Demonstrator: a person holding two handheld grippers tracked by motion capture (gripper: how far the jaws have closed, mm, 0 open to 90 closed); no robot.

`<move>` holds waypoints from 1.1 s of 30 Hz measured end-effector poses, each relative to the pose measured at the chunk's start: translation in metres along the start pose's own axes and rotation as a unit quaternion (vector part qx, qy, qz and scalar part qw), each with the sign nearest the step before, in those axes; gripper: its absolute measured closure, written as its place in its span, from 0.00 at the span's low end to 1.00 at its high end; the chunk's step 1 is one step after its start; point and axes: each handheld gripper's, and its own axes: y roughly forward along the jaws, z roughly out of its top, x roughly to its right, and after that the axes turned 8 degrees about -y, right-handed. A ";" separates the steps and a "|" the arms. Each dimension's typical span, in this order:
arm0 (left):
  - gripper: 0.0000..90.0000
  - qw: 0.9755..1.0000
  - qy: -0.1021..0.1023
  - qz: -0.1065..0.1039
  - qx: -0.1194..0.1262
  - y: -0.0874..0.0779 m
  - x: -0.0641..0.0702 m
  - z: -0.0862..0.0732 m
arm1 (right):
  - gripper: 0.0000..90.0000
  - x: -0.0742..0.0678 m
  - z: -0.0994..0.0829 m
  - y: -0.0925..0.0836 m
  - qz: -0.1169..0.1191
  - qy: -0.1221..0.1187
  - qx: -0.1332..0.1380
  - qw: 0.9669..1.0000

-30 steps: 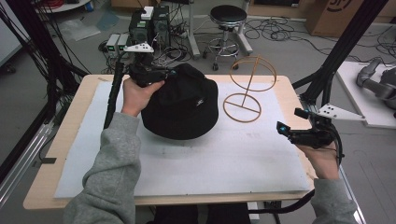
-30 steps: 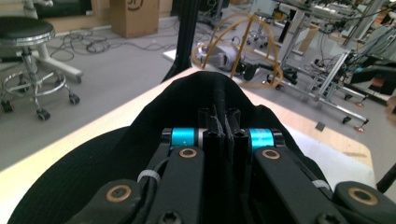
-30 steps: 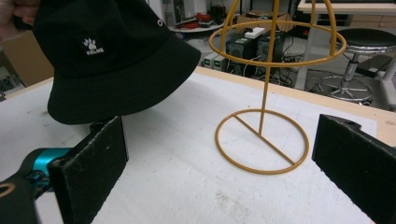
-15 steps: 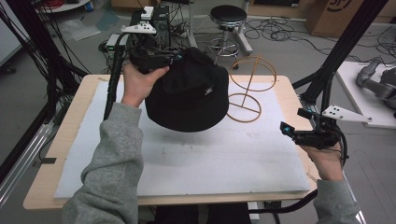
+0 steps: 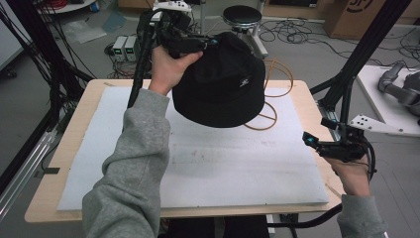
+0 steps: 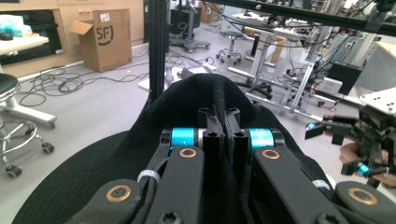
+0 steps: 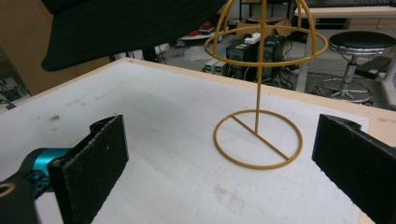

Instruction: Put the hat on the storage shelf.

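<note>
Black hat (image 5: pixel 220 82) lifted higher, left hand-held gripper (image 5: pixel 198 44) pinching it

My sleeves (image 5: pixel 130 168) are grey sweatshirt fabric. My left claw (image 6: pixel 223 122) is black, with bright blue cylinders, brass-coloured pivots and dark screws. My right claw (image 7: pixel 219 154) has wide black pads (image 7: pixel 100 149) and a blue fitting.

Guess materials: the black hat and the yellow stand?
Black hat: looks like woven fabric, probably cotton, matte; it sags and creases where the left gripper pinches it. Yellow stand: thin rigid wire, likely metal with a mustard painted or coated finish; it stays upright by itself on a ring base.
</note>
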 end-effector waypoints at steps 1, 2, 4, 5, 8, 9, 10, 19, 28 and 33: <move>0.98 1.000 0.001 0.000 0.001 0.003 0.001 0.003 | 0.04 0.000 0.000 0.000 0.000 0.000 0.000 1.000; 0.98 1.000 0.004 -0.003 0.002 0.005 0.002 0.006 | 0.04 0.000 -0.001 -0.001 0.000 0.000 -0.001 1.000; 0.98 1.000 0.004 -0.008 0.004 0.011 0.002 0.011 | 0.04 0.001 -0.002 -0.003 -0.001 0.001 -0.001 1.000; 0.98 1.000 0.005 -0.009 0.002 0.015 0.002 0.013 | 0.04 0.002 -0.004 -0.005 -0.003 0.005 -0.002 1.000; 0.98 1.000 0.004 -0.015 -0.003 0.030 0.002 0.019 | 0.04 0.004 -0.006 -0.007 -0.005 0.007 -0.002 1.000; 0.98 1.000 0.005 -0.017 -0.005 0.035 0.001 0.021 | 0.04 0.004 -0.007 -0.007 -0.004 0.008 -0.003 1.000; 0.98 1.000 0.006 -0.019 -0.008 0.040 0.000 0.022 | 0.04 0.005 -0.009 -0.009 -0.007 0.011 -0.005 1.000; 0.98 0.999 -0.003 -0.043 -0.024 0.096 -0.012 0.024 | 0.04 -0.006 -0.010 -0.011 0.002 -0.004 -0.023 1.000; 0.97 0.997 -0.010 -0.056 -0.057 0.151 -0.025 0.009 | 0.04 -0.016 -0.008 -0.010 0.008 -0.021 -0.036 0.999; 0.97 0.995 -0.015 -0.062 -0.071 0.175 -0.030 -0.001 | 0.04 -0.016 -0.009 -0.009 0.004 -0.018 -0.037 0.999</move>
